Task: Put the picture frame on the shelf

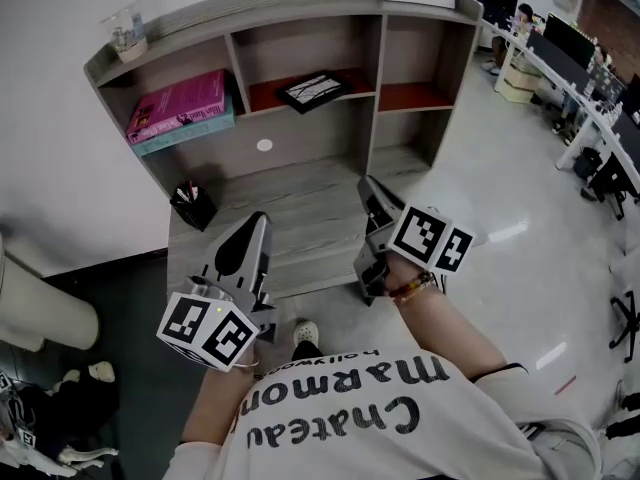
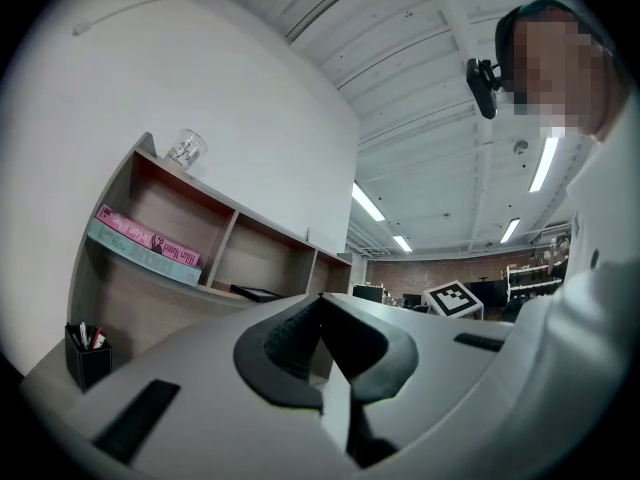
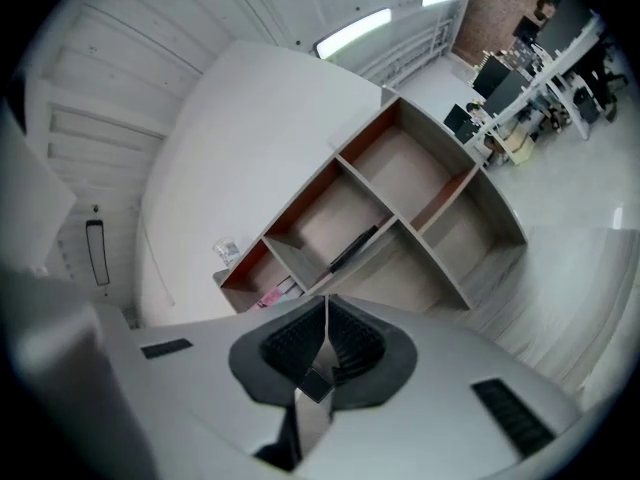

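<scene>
Ahead of the left gripper [image 1: 262, 220], whose fingers are pressed together, the desk top [image 1: 300, 203] runs free to the back panel [image 1: 310, 140]; only the pen holder [image 1: 194, 208] stands to the fingers' left. Ahead of the right gripper [image 1: 368, 184], likewise closed on nothing, the right compartment [image 1: 420, 48] is free between its dividers [image 1: 379, 63]. Left of that, the picture frame [image 1: 313, 90] lies in the middle compartment [image 1: 300, 48] and books [image 1: 178, 110] fill the left compartment [image 1: 170, 80].

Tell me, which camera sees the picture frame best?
The head view: the picture frame lies in the shelf's middle compartment, its face showing from above. The left gripper view and the right gripper view show only its thin dark edge.
</scene>
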`<action>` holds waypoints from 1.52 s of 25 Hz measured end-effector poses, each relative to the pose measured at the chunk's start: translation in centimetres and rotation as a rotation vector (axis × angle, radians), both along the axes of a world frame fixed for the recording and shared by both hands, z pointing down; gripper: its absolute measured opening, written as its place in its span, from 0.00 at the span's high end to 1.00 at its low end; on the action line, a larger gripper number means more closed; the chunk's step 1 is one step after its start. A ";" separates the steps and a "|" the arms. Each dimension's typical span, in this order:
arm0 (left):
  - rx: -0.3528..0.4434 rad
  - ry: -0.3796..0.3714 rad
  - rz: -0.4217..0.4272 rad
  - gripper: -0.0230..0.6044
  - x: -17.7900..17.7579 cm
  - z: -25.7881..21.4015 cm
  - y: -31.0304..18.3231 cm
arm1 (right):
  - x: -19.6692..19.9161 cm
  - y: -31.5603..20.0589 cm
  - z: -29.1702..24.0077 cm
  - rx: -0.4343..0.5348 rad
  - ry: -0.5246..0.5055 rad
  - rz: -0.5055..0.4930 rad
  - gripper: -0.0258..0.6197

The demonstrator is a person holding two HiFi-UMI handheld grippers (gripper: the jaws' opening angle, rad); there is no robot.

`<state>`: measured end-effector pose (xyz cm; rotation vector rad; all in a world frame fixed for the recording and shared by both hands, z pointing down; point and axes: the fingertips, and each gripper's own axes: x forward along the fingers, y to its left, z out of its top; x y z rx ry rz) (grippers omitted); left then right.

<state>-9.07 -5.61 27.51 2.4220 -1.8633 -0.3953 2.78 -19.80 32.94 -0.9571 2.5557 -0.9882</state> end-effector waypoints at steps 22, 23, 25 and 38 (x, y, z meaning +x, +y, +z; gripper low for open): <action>0.011 -0.006 -0.060 0.94 5.9 -0.1 9.0 | 6.3 10.4 -3.8 0.464 0.288 0.000 0.97; 0.007 -0.003 -0.060 0.94 6.0 -0.1 9.3 | 6.5 10.6 -3.5 0.464 0.295 0.000 0.97; -0.002 0.002 -0.062 0.94 6.3 0.1 9.8 | 6.7 11.1 -3.1 0.456 0.303 -0.003 0.97; -0.029 0.002 -0.114 0.94 5.9 1.5 12.2 | 8.3 12.8 -1.3 0.425 0.359 0.005 0.97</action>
